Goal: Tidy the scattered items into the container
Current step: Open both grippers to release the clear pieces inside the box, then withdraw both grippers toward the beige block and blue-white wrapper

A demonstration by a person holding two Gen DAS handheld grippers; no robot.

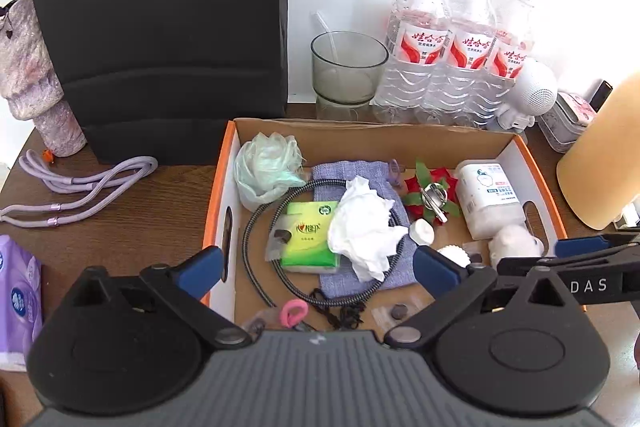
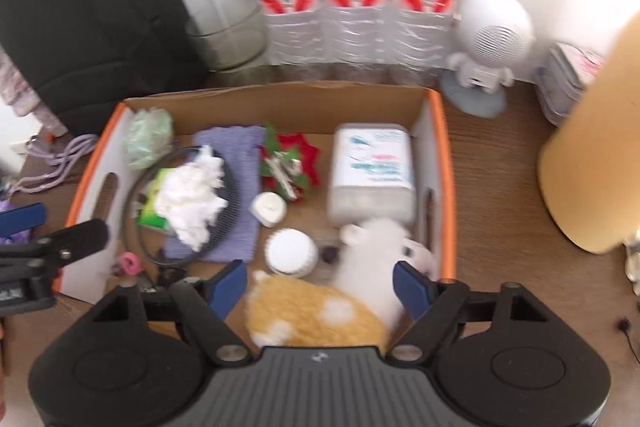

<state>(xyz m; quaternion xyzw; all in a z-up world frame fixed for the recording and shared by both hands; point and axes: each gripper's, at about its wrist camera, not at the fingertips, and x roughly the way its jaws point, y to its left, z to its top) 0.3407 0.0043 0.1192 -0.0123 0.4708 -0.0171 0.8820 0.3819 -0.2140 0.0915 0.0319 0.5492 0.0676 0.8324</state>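
So both grippers are hanging over the shallow cardboard box with the orange rim (image 1: 540, 163), and both have their fingers spread wide with nothing pinched. In the left wrist view the left gripper (image 1: 318, 259) sits at the bottom of the frame above a crumpled white tissue (image 1: 364, 227) that lies on a green tissue packet (image 1: 308, 235) and a lilac woven cloth pouch (image 1: 348, 179), all ringed by a black-and-white braided cable (image 1: 260, 239) in the middle of the box. In the right wrist view the right gripper (image 2: 320, 277) is over the box's lower right corner with a fluffy white and tan plush toy (image 2: 320, 311) lying loose between its blue pads; it's blurry, but the pads look clear of it. To me that reads as the drop-off step: the plush and the tissue are in the box. What's still outside sits in the left wrist view: a lilac cord lanyard (image 1: 84, 187) on the brown wooden table (image 1: 120, 227) at centre left, and a purple wipes pack (image 1: 18, 299) at the lower left edge. My guess for the next move is swinging the left gripper over to that cord, coming down on a bunched part so both strands get caught, and closing firmly because it's thin and floppy.
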